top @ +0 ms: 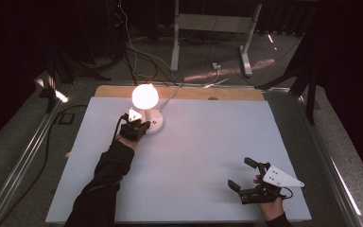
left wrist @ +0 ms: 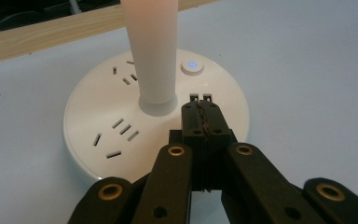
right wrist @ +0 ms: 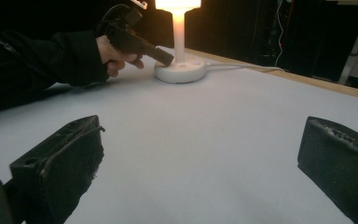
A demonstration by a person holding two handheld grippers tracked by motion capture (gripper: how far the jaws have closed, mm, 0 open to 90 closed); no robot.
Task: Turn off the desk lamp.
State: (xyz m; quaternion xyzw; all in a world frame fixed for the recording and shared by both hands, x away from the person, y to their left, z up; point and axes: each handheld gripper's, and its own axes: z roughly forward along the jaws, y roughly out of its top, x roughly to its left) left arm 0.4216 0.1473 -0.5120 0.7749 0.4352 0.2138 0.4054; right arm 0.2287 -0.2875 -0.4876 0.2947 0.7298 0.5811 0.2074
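- Glowing already, the white table lamp with round plastic socket base (top: pixel 152 120) stands at the far left of the pale tabletop (top: pixel 203 151); the switching looks done, withdrawal left.
- Its small round power button (left wrist: pixel 192 66) lies just beyond the left gripper (left wrist: pixel 200 108), clenched empty over the base.
- Right gripper (top: pixel 242 176) rests released, well apart.

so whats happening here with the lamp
A person holds a two-jaw tool in each hand at a white table. The left tool, jaws shut, points its tips down at the round base of a lit lamp, just short of the glowing button; contact can't be told. The base also carries sockets. The right tool rests open on the near right part of the table, holding nothing.
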